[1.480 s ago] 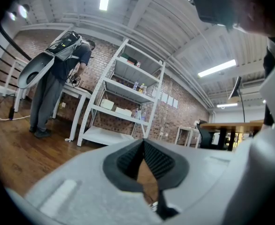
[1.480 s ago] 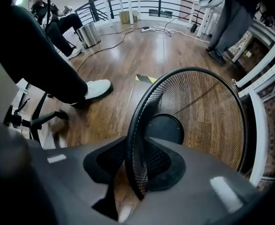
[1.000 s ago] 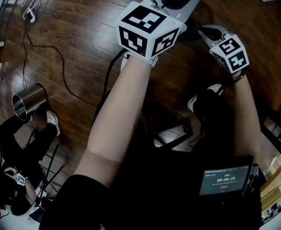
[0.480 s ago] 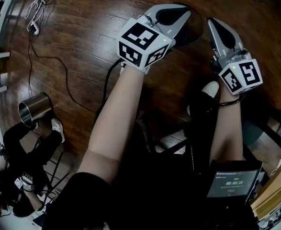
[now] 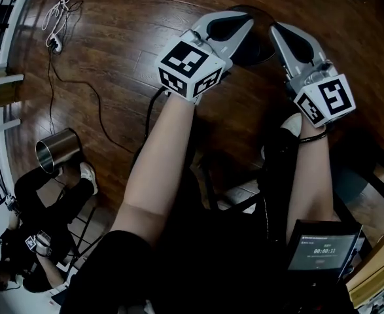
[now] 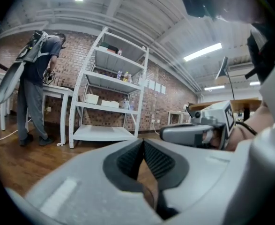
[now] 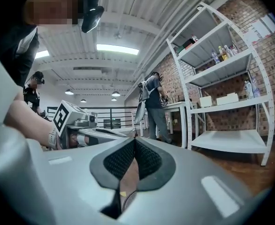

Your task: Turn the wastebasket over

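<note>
Underfoot, dark wooden plank floor [image 5: 113,31] crossed by a thin black cable [image 5: 80,84] near a white power strip [image 5: 53,42], shiny open-topped steel cylinder [image 5: 57,150] beside a seated person in black [image 5: 41,208]; further off, white metal shelving rack [image 6: 104,132] against a red brick wall [image 6: 167,107], standing person in grey [image 6: 34,78] by a white desk [image 6: 55,93].
</note>
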The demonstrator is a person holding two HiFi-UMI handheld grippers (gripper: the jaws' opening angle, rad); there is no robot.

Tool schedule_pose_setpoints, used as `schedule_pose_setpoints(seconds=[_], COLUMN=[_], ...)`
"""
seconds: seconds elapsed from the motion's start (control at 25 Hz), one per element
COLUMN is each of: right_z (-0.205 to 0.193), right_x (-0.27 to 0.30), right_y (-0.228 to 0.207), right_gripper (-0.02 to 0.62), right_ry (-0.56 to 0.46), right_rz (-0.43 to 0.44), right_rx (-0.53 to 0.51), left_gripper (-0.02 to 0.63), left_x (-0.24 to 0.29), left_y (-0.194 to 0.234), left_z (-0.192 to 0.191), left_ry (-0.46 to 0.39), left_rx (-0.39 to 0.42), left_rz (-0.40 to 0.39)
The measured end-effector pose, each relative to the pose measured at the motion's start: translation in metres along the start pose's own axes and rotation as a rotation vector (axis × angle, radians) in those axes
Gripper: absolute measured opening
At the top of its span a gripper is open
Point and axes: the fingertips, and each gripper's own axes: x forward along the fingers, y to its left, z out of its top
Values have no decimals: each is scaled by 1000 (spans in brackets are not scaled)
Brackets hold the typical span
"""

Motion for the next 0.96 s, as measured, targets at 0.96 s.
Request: schedule_pose_setpoints(seconds=[0.96], right_z=[3], right_x=[3], right_y=[7], right_gripper=[11], right_ry=[22], right_rz=[79], right_rx=[-10], left_gripper=[2], left_x=[-1], left_y=[-1], left_z=[-2], left_ry=[2], left_rx=[6], left_rz=[-32])
